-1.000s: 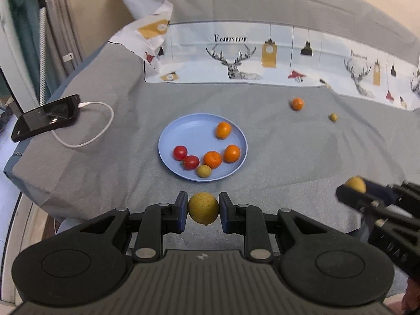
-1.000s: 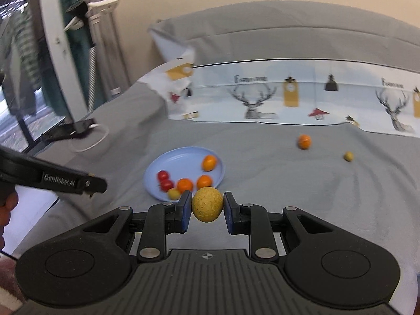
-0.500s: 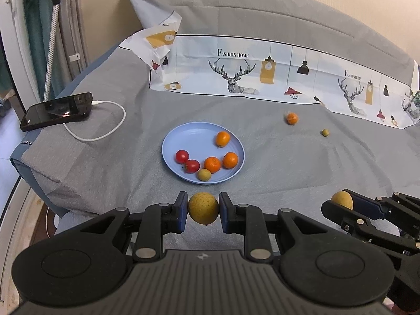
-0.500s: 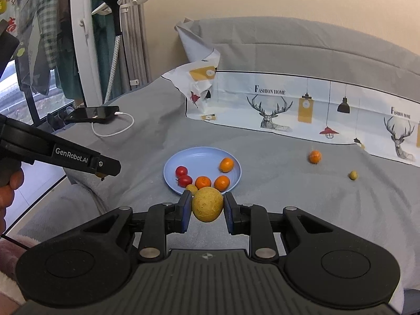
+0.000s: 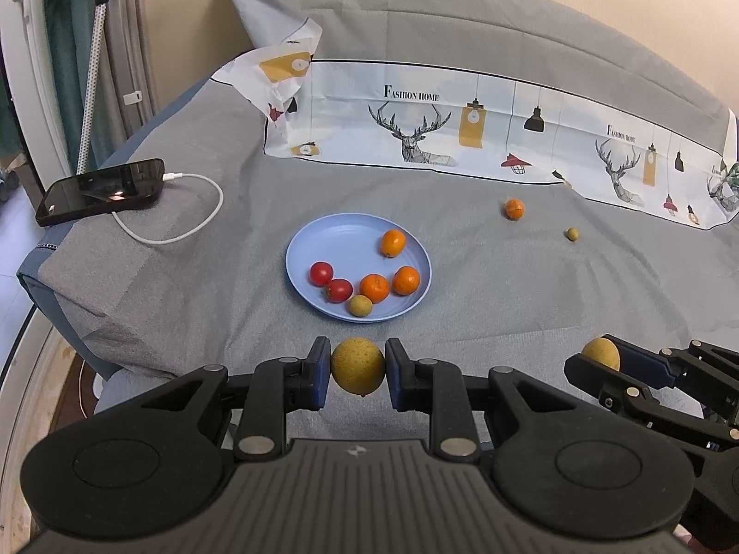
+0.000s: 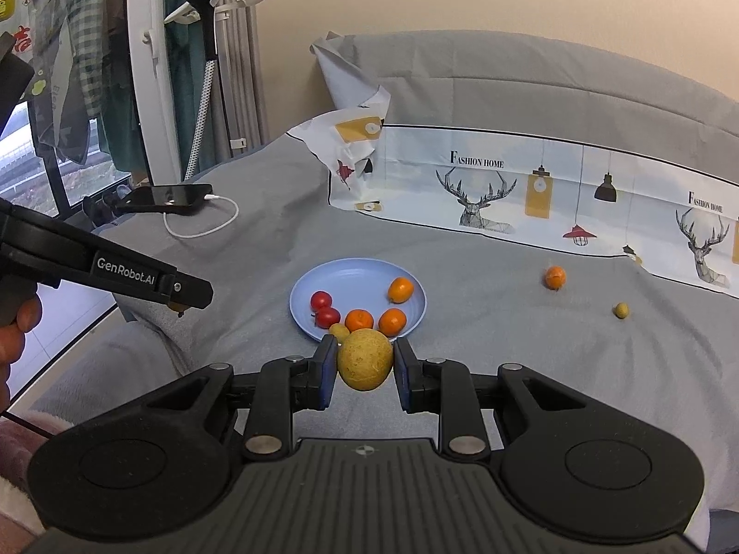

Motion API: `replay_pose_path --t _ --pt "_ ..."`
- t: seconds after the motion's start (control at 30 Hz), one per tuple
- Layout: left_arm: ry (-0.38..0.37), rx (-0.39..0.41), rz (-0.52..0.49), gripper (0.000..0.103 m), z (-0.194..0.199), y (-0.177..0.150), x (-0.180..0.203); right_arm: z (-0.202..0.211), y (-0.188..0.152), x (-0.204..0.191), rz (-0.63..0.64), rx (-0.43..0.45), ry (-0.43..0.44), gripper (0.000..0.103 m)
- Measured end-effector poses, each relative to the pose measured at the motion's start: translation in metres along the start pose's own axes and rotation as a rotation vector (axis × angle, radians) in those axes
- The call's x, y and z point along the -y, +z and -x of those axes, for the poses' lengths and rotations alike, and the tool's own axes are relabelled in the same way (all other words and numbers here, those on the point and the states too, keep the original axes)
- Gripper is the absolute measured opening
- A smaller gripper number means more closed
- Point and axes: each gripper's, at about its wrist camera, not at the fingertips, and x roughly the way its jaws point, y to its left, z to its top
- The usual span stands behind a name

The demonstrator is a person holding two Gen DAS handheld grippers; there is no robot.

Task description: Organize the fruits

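**Fruit sorting: plate part-filled, two in the tongs, two still loose on the bed**

Carrier is a bed with a grey cover; a printed deer-pattern cloth lies along its far side, and a phone on a white charging cable sits toward the far left corner.

Done so far, as it reads: the blue plate, about mid-bed toward the near edge, carries six pieces. Two red tomatoes sit touching on its left side, three small oranges on its right, and one small yellow-green fruit at its near rim.

In hand: left tongs are closed tight on a round yellow fruit, pinched between the blue pads, held above the bed's near edge just short of the plate. Right tongs are likewise clamped on a second yellow fruit, also near the plate's near rim. Neither is over the plate yet.

Left to do, by my judgement: both held fruits need setting on the plate. Beyond that, a loose orange and a small greenish fruit lie on the bed, right of the plate toward the printed cloth, well apart from it. Roughly past the halfway mark.
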Motion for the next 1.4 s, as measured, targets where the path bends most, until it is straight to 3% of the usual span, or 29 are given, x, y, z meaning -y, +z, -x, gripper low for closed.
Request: replay_pose_path --t 0.87,1.4 --pt "0.013 -0.031 0.058 0.028 -0.03 0.011 -0.024 -0.031 0.002 -0.003 0.015 -0.07 0.012 0.027" --pt "0.023 -0.048 0.086 0.028 -0.08 0.058 -0.047 -0.091 0.023 0.003 -0.001 -0.108 0.018 0.027"
